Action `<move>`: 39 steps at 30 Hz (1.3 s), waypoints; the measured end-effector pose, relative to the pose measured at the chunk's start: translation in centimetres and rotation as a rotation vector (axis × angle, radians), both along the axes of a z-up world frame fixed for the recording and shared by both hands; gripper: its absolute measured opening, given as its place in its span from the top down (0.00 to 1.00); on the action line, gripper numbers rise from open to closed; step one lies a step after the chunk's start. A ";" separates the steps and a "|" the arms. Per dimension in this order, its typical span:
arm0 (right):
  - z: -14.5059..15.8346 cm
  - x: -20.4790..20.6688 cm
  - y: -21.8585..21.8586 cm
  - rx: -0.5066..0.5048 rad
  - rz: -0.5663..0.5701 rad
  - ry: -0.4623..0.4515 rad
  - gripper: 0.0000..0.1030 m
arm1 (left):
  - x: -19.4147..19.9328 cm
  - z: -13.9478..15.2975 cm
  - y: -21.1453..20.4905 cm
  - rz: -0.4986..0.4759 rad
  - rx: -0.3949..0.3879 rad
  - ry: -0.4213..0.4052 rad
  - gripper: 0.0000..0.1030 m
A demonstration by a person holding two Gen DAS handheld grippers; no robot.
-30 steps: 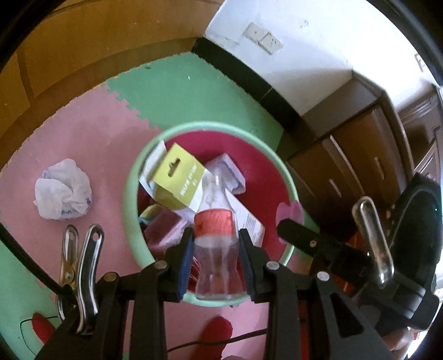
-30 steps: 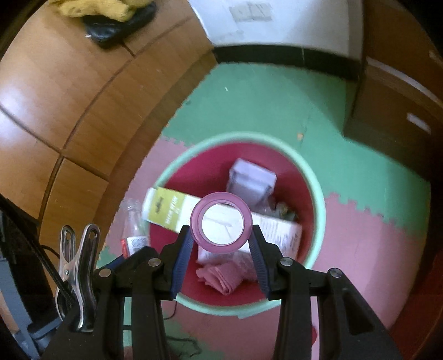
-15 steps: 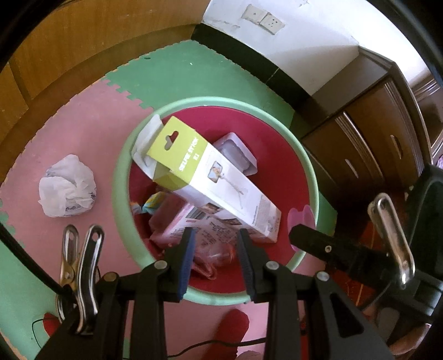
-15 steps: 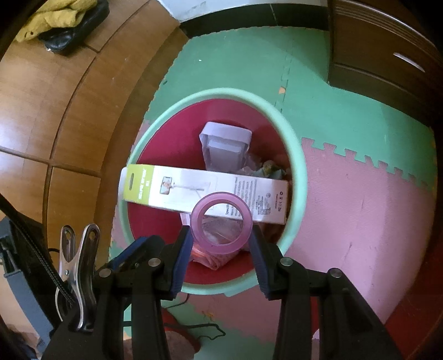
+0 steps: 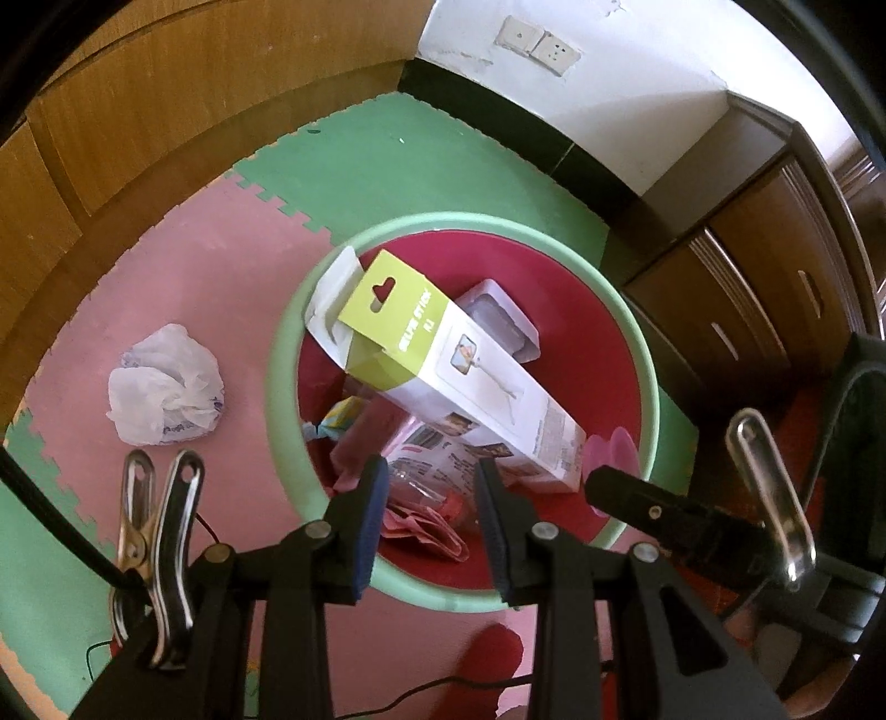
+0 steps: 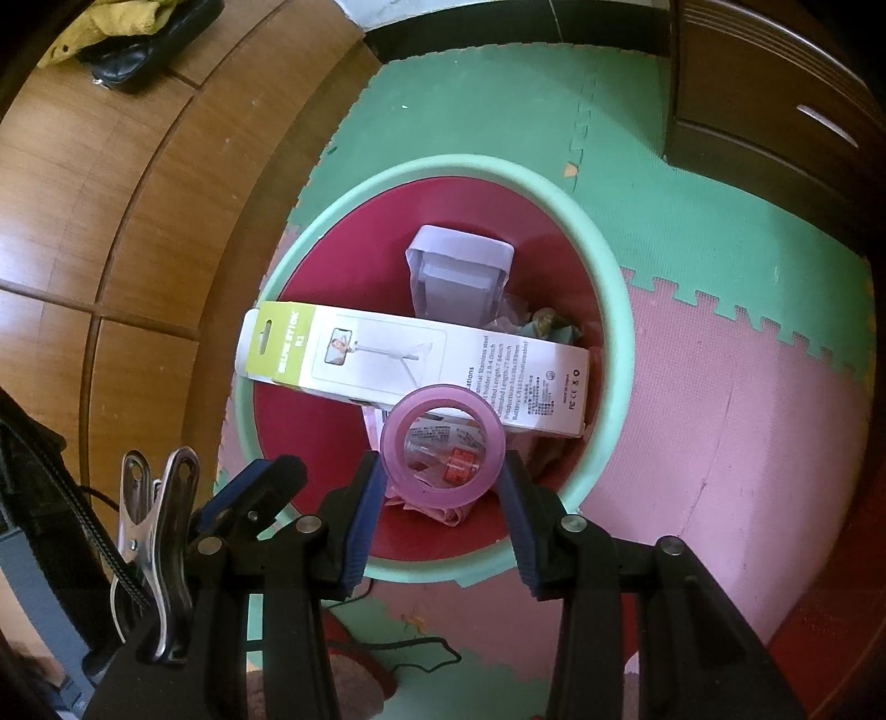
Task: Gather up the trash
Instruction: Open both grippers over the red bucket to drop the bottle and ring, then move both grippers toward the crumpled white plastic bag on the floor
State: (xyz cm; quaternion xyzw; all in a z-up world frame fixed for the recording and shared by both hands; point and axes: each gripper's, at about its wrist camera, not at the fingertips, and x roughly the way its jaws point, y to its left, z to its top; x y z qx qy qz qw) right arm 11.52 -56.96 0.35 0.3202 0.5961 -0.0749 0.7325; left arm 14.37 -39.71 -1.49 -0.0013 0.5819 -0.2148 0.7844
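A green bin with a red inside stands on the foam floor mat. In it lie a white and lime selfie-stick box, a white plastic tray, pink paper and a clear bottle with a red label. My left gripper hangs open over the bin's near side, holding nothing. My right gripper is shut on a pink see-through ring above the bin. A crumpled white plastic bag lies on the pink mat, left of the bin.
Wooden cabinet panels curve along the left. Dark drawers stand at the right by a white wall with sockets. A black bag with yellow cloth lies on the wood. A thin cable runs near the bin.
The bottle that stood upright between my left fingers has dropped and now lies in the bin. My right gripper has sunk a little closer over the bin, still holding the pink ring.
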 end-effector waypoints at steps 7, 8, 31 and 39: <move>0.0 0.2 0.0 -0.024 -0.006 0.004 0.58 | -0.1 0.1 -0.2 -0.002 0.019 -0.009 0.65; 0.1 0.2 0.0 -0.027 -0.005 0.002 0.58 | -0.1 0.1 -0.2 -0.001 0.022 -0.010 0.64; 0.3 0.5 -0.5 -0.057 0.005 -0.005 0.47 | 0.1 0.4 0.2 0.012 0.044 -0.015 0.62; 0.4 0.5 -0.3 -0.060 0.010 -0.010 0.47 | 0.2 0.7 0.7 0.019 0.049 -0.021 0.62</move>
